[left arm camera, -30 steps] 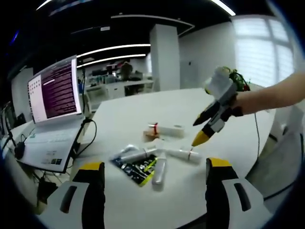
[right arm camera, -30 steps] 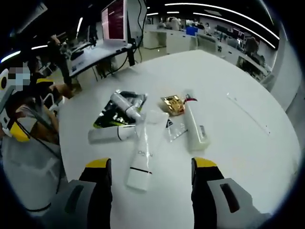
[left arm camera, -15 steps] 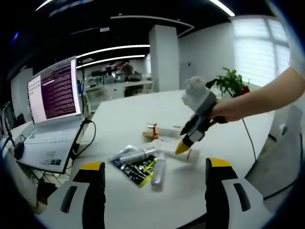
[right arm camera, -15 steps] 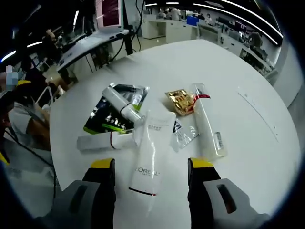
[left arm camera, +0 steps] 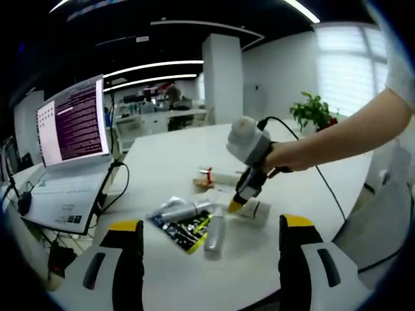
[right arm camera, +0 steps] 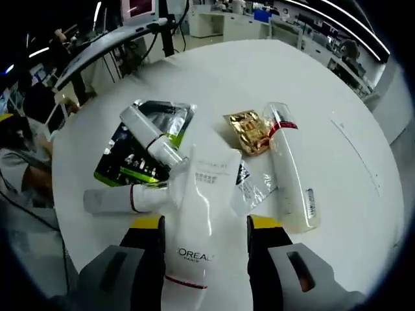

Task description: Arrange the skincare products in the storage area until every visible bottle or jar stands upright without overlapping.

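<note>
- Office space with ceiling strip lights was seen behind a round white bench (right arm camera: 324, 71), on which the skincare products lay in an overlapping heap at the middle of both views.
- Over the last second, the right gripper (right arm camera: 204, 233) had been brought down and forward; its fingers (right arm camera: 146, 227), open, were now set either side of the white L'Oreal tube (right arm camera: 198, 240) at the lower centre of the right gripper view.
- A grasp on that tube was judged imminent; nothing had yet been stood upright.
- The left gripper (left arm camera: 206, 253) had been kept back, fingers spread and empty, at the bottom of its view.
- Bare bench lay at the right of the right gripper view, beyond the clear tube (right arm camera: 292, 175); a laptop (left arm camera: 71, 155) crowded the left edge of the left gripper view.
</note>
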`<state>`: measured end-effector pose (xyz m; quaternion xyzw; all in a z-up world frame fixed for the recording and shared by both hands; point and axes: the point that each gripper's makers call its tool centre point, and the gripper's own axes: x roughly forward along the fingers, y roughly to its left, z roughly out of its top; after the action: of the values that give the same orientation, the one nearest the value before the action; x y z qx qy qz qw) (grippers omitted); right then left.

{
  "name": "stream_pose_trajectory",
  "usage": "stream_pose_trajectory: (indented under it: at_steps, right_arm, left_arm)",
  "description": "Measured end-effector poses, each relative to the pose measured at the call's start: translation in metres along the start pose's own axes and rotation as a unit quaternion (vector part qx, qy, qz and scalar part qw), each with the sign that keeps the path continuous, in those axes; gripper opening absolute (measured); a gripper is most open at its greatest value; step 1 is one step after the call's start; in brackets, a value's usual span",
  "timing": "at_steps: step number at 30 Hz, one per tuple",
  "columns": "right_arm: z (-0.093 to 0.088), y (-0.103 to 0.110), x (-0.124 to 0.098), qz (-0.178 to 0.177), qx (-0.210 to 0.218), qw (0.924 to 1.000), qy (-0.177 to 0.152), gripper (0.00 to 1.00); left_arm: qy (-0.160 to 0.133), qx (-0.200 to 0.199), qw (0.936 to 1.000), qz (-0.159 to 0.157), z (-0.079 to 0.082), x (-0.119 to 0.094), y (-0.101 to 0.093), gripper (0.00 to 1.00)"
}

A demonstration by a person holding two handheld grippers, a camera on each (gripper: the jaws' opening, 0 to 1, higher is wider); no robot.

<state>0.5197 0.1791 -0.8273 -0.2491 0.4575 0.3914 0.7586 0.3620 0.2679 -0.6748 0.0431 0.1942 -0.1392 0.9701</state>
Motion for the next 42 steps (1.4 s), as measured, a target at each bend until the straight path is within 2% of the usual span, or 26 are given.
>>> stream_pose_trajectory:
  at_steps: [7,13,16,21,25,31,33,42]
  right_arm:
    - [0.01,-0.007,0.004,-0.007,-0.009,0.9999,0.004,0.46]
    - [0.012,-0.007,0.007,-0.009,-0.025,0.9995,0.016,0.43]
    - [0.01,-0.008,0.011,-0.008,-0.026,0.9994,0.023,0.42]
    - [0.007,-0.001,0.012,0.003,-0.028,0.9991,0.031,0.35]
    - [0.006,-0.003,0.018,-0.001,-0.027,0.999,0.035,0.35]
    - [0.004,-0.003,0.014,0.005,-0.033,0.9994,-0.004,0.34]
    - [0.004,-0.003,0.013,0.007,-0.019,0.9997,-0.014,0.33]
    - [0.004,-0.002,0.013,0.011,-0.001,0.9996,-0.025,0.32]
  left_arm:
    - [0.004,0.0,1.0,0.003,-0.001,0.001,0.002,0.8]
    - [0.004,-0.001,1.0,0.008,-0.002,0.001,0.004,0.79]
    - [0.004,-0.001,0.9999,0.011,-0.002,0.0,0.005,0.79]
    - [0.003,-0.001,0.9999,0.015,-0.001,0.0,0.006,0.79]
    - [0.002,-0.002,0.9999,0.017,-0.001,-0.001,0.007,0.79]
    - [0.0,0.0,0.9999,0.016,0.0,-0.001,0.006,0.78]
    - [0.0,0.001,0.9999,0.016,0.0,-0.002,0.006,0.78]
    - [-0.004,-0.006,0.9999,0.015,-0.002,-0.002,0.012,0.78]
